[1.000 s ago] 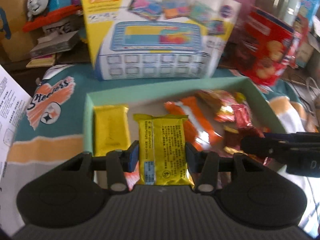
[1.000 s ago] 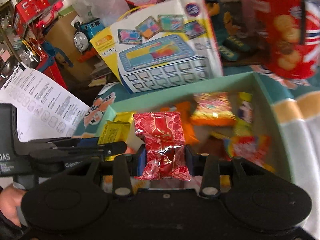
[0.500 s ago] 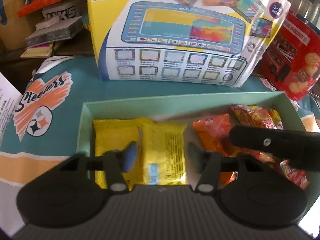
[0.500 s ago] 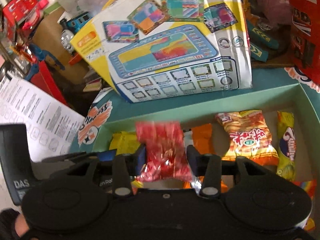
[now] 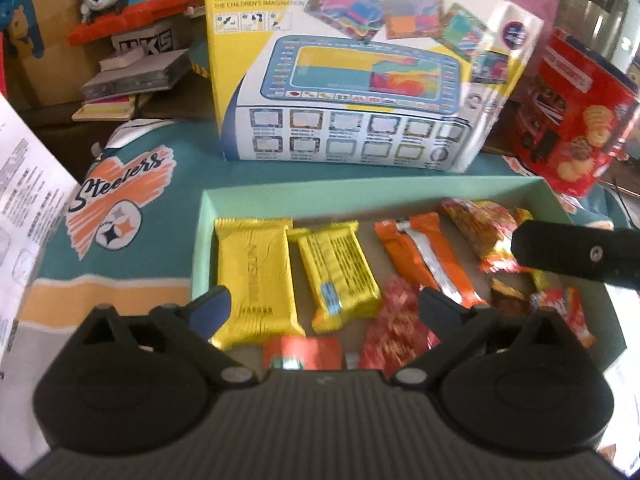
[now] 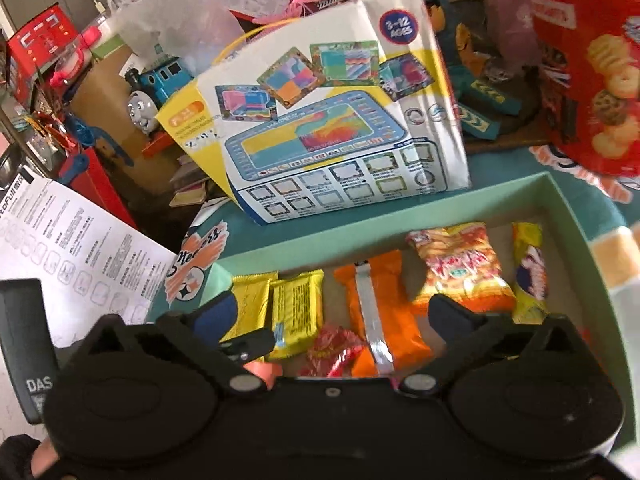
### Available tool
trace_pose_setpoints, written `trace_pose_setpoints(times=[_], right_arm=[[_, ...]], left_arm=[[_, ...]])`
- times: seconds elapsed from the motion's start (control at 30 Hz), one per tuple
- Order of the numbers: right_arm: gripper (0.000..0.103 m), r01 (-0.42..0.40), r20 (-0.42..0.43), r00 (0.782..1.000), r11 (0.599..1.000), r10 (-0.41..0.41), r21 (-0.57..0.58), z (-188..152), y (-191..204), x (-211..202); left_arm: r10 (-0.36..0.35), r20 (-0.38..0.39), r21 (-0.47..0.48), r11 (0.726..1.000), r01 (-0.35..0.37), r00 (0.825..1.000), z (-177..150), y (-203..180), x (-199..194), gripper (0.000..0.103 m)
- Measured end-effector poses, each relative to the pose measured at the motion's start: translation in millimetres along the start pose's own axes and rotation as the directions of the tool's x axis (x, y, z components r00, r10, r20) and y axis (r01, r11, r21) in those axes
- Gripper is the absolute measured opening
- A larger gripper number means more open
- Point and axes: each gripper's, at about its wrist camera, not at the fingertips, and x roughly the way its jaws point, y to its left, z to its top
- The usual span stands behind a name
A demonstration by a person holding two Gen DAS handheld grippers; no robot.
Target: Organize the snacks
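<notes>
The toy box (image 5: 360, 80) standing at twelve o'clock reads "CREATE AND STIMULATE THE CHILDREN'S IMAGINATION", and in the right wrist view its blue badge says "3-12 AGES"; the teal cloth (image 5: 160, 200) under everything carries a "Steelers" logo at ten o'clock, and a small box in the far clutter shows "HKS". The red biscuit tin (image 5: 576, 120) sits at two o'clock, its lettering too blurred to read. The left gripper (image 5: 322, 308) has just been opening and its jaws now stand wide apart, pressing on nothing; the yellow packet with printed text (image 5: 338, 272) lies loose and tilted on the floor of the green tray (image 5: 360, 196), just ahead of and between the fingers, beside a plain yellow packet (image 5: 252, 276) against the tray's left wall. The right gripper (image 6: 332, 316) has likewise just been opening and is spread wide; the red foil candy (image 6: 332, 348) lies free at six o'clock between its fingers, touching the orange packet (image 6: 380, 312). An orange chips bag (image 6: 460, 268) and a narrow yellow packet (image 6: 528, 272) lie toward the tray's right wall at three o'clock. Bare tray floor shows along the far wall at twelve o'clock and between the packets. A printed instruction sheet (image 6: 76, 248) overhangs the cloth at nine o'clock, clear of the tray's left edge.
</notes>
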Motion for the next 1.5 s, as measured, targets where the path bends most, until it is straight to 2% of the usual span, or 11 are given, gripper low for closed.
trace_pose_setpoints(times=[0.17, 0.43, 0.67, 0.87, 1.03, 1.07, 1.17, 1.23, 1.27, 1.3, 1.5], right_arm=[[0.103, 0.013, -0.002, 1.000, 1.000, -0.013, 0.006, -22, 1, -33], [0.103, 0.027, -0.031, 0.999, 1.000, -0.026, 0.013, -79, 2, -74], [0.103, 0.016, -0.081, 0.997, 1.000, -0.014, 0.019, -127, 5, -85], [0.103, -0.007, -0.179, 0.984, 1.000, 0.009, 0.010, -176, 11, -81], [0.086, -0.017, -0.234, 0.972, 0.999, 0.009, -0.032, -203, 23, -78], [0.081, -0.015, -0.242, 0.970, 0.999, 0.005, -0.039, -209, 26, -77], [0.067, -0.008, -0.262, 0.965, 0.999, -0.005, -0.051, -218, 28, -74], [0.054, -0.010, -0.271, 0.962, 0.998, -0.006, -0.058, -225, 31, -72], [0.049, -0.008, -0.277, 0.961, 0.998, -0.009, -0.059, -226, 31, -72], [0.046, -0.005, -0.285, 0.959, 0.998, -0.012, -0.060, -228, 31, -71], [0.045, 0.032, -0.284, 0.956, 0.988, -0.075, -0.152, -236, 49, -62]], left_arm=[[-0.021, -0.002, -0.004, 1.000, 0.021, 1.000, -26, -3, -32, 0.103], [-0.046, -0.015, -0.008, 0.999, 0.046, 0.999, -84, 3, -77, 0.103], [-0.028, -0.091, -0.043, 0.999, 0.024, 0.995, -141, 23, -85, 0.103], [-0.019, -0.145, -0.075, 0.997, 0.008, 0.989, -182, 36, -87, 0.103], [-0.030, -0.176, -0.137, 0.990, 0.006, 0.984, -201, 48, -82, 0.102], [-0.027, -0.177, -0.138, 0.990, 0.002, 0.984, -205, 50, -81, 0.100], [-0.002, -0.158, -0.107, 0.994, -0.015, 0.987, -211, 51, -82, 0.082], [0.016, -0.130, -0.065, 0.998, -0.024, 0.991, -212, 49, -86, 0.038], [0.020, -0.123, -0.056, 0.998, -0.027, 0.992, -212, 50, -87, 0.032], [0.013, -0.120, -0.061, 0.998, -0.020, 0.993, -212, 52, -88, 0.033], [-0.013, -0.107, -0.087, 0.996, 0.003, 0.994, -217, 66, -92, 0.033]])
